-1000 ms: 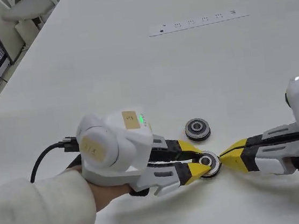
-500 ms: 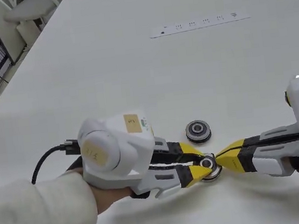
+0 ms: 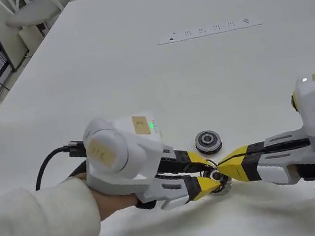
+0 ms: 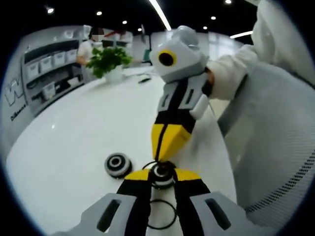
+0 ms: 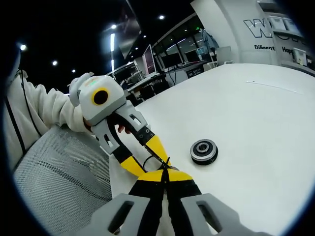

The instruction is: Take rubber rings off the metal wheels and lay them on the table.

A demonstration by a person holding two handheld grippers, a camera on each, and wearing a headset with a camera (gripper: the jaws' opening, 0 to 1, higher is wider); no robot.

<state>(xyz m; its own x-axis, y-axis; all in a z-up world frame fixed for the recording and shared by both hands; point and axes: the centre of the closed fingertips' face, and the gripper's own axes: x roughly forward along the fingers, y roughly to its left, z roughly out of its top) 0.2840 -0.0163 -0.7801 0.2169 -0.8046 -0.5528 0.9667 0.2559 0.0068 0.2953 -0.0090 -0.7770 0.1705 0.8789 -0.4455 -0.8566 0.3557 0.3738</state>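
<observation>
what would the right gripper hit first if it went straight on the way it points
Most likely the metal wheel clamped in the left gripper; the right gripper, pinching its rubber ring, is right at it.

right tongs (image 3: 221,168) moved in onto wheel (image 3: 216,175), ring (image 4: 147,164) tugged loose

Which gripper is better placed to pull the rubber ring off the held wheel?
Right. The right gripper is pinched shut on the rubber ring at the edge of the wheel; the left gripper is clamped around that wheel, steadying it.
</observation>
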